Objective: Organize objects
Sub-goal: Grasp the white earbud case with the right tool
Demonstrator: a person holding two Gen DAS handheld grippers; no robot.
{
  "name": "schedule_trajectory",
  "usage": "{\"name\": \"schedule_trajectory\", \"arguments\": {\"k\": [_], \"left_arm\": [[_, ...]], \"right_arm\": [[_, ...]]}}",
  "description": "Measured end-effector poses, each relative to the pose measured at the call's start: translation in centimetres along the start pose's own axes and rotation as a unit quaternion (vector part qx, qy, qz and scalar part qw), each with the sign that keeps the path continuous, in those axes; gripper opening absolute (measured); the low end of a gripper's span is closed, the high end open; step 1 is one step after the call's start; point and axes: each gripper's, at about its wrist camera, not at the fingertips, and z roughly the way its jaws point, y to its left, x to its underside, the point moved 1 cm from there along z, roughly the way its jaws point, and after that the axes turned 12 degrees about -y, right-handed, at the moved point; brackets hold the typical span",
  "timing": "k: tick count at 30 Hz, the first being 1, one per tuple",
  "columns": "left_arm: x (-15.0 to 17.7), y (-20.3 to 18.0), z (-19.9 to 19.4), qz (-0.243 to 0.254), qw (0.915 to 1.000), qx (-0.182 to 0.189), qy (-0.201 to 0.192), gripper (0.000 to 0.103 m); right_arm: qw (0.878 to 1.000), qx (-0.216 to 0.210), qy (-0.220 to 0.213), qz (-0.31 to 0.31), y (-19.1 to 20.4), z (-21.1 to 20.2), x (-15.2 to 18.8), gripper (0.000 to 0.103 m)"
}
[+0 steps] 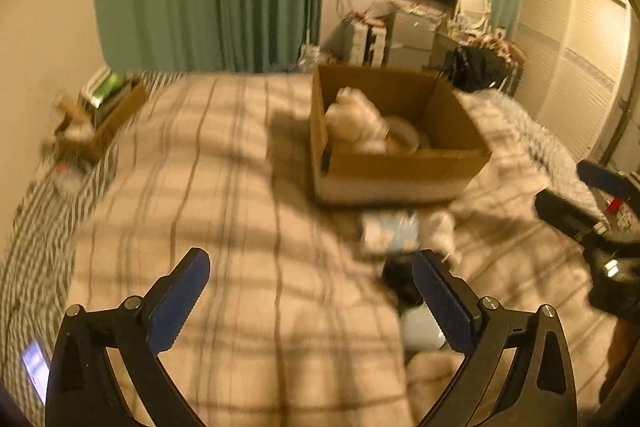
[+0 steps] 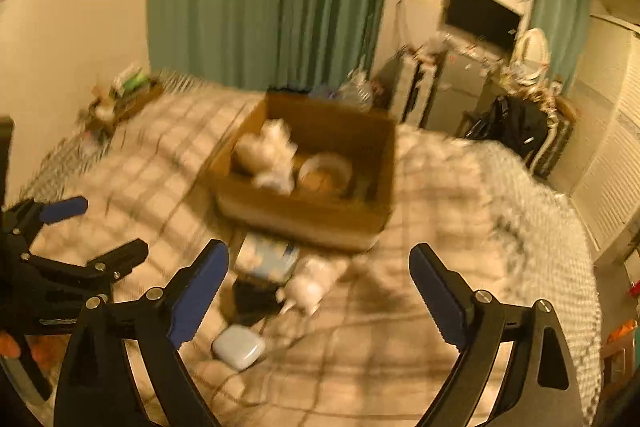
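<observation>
The cardboard box (image 2: 308, 183) sits toward the far side of the bed (image 2: 420, 307), on the plaid blanket, with a fluffy white toy (image 2: 272, 155) and a round bowl-like thing (image 2: 326, 171) already lying in it. Just beside its near wall, four loose things wait on the blanket: a pale blue patterned packet (image 2: 268, 261), touching or nearly touching the box; a small white plush (image 2: 310, 285) beside it; a black item (image 2: 254, 301) nearer me; and a small pale rounded case (image 2: 239, 346) nearest of all.

I judge I am between pickups: part of the clutter is boxed, the rest not yet. My right fingers (image 2: 320, 291) are spread wide and hold nothing, poised above the white plush and the packet. My left fingers (image 1: 312, 303) are likewise released and empty, with the black item and the case just beside the right-hand pad (image 1: 444, 303).

Next I would lower one pair over a single item, probably the plush or the case. The soft blanket will give, so I should close squarely and avoid pinching fabric. Blur hides finer detail.
</observation>
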Motion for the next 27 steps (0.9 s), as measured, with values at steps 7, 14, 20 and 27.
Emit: {"name": "schedule_trajectory", "arguments": {"k": [7,14,20,27], "left_arm": [[3.3,-0.1,2.0,0.028,0.9984,-0.025,0.042,0.103],[4.1,2.0,3.0,-0.02,0.9971,-0.027,0.069,0.103],[4.1,2.2,2.9,-0.027,0.9969,-0.026,0.069,0.103],[3.7,2.0,2.9,-0.031,0.9965,-0.032,0.071,0.103]], "right_arm": [[0.993,-0.043,0.11,-0.024,2.9,5.5,6.8,0.09],[0.982,-0.07,0.166,-0.049,4.9,7.6,9.3,0.085],[0.968,-0.104,0.215,-0.075,6.9,9.3,11.3,0.064],[0.981,-0.101,0.163,-0.023,4.2,6.4,9.5,0.058]]}}
